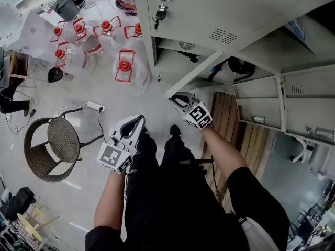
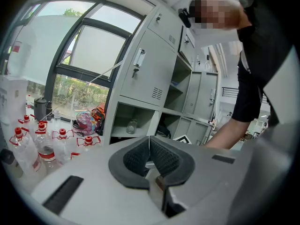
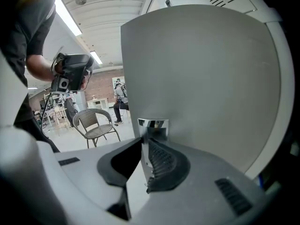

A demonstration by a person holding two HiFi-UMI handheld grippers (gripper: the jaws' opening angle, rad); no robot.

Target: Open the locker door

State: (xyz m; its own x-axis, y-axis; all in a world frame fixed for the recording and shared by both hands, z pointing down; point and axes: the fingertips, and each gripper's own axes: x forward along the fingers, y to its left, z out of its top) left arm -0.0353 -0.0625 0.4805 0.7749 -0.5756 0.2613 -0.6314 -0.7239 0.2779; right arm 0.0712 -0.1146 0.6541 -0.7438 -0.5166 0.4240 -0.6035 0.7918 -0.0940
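The grey locker door (image 1: 205, 71) stands swung out from the locker bank, seen edge-on in the head view. My right gripper (image 1: 179, 99) is at its free edge. In the right gripper view the door panel (image 3: 201, 78) fills the frame and its chrome handle (image 3: 151, 124) sits between the jaws of the right gripper (image 3: 146, 146), which is shut on it. My left gripper (image 1: 134, 125) hangs lower left, away from the lockers. Its pads (image 2: 161, 154) meet with nothing between them, so the left gripper (image 2: 150, 146) is shut and empty.
An upper door with keys in its lock (image 1: 159, 13) is closed. Several red-capped water bottles (image 1: 124, 67) stand on the floor to the left. A wicker chair (image 1: 52, 148) and a power strip (image 1: 96, 106) lie left. Wooden boards (image 1: 225, 120) lie by the lower lockers.
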